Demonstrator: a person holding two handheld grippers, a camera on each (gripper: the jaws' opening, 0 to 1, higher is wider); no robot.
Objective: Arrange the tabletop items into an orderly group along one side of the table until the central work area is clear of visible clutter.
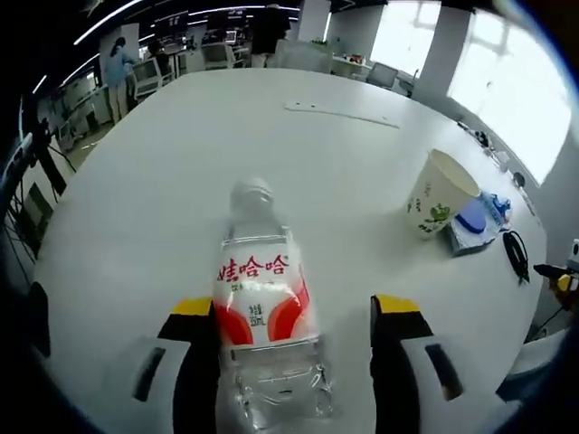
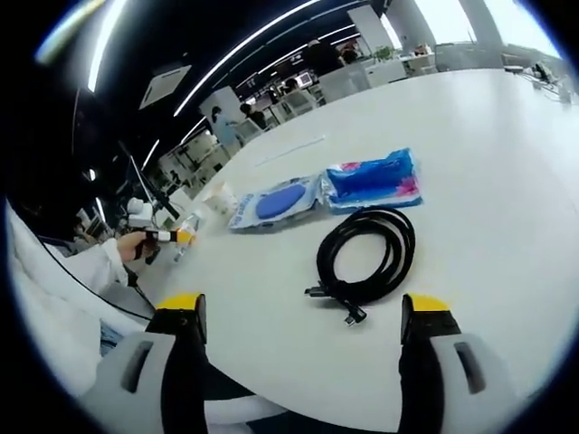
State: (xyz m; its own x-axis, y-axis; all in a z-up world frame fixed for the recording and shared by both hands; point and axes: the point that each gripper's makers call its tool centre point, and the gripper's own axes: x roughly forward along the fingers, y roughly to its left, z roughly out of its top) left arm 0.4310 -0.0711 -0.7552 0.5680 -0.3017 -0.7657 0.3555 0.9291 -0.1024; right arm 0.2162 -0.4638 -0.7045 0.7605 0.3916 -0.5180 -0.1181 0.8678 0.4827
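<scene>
A clear water bottle (image 1: 262, 307) with a red and white label lies on the white table (image 1: 181, 181), cap pointing away. It rests between the jaws of my left gripper (image 1: 296, 312), against the left jaw with a gap to the right one; the gripper is open. A paper cup (image 1: 441, 192) stands to the right, beside a blue packet (image 1: 472, 220). My right gripper (image 2: 303, 307) is open above the table edge, just short of a coiled black cable (image 2: 366, 258). Beyond the cable lie two blue packets (image 2: 276, 203) (image 2: 373, 179).
The black cable (image 1: 516, 253) lies near the table's right edge. A long flat strip (image 1: 342, 114) sits far across the table. A hand in a white sleeve holds the left gripper (image 2: 154, 237) at the left of the right gripper view. Desks and people stand in the background.
</scene>
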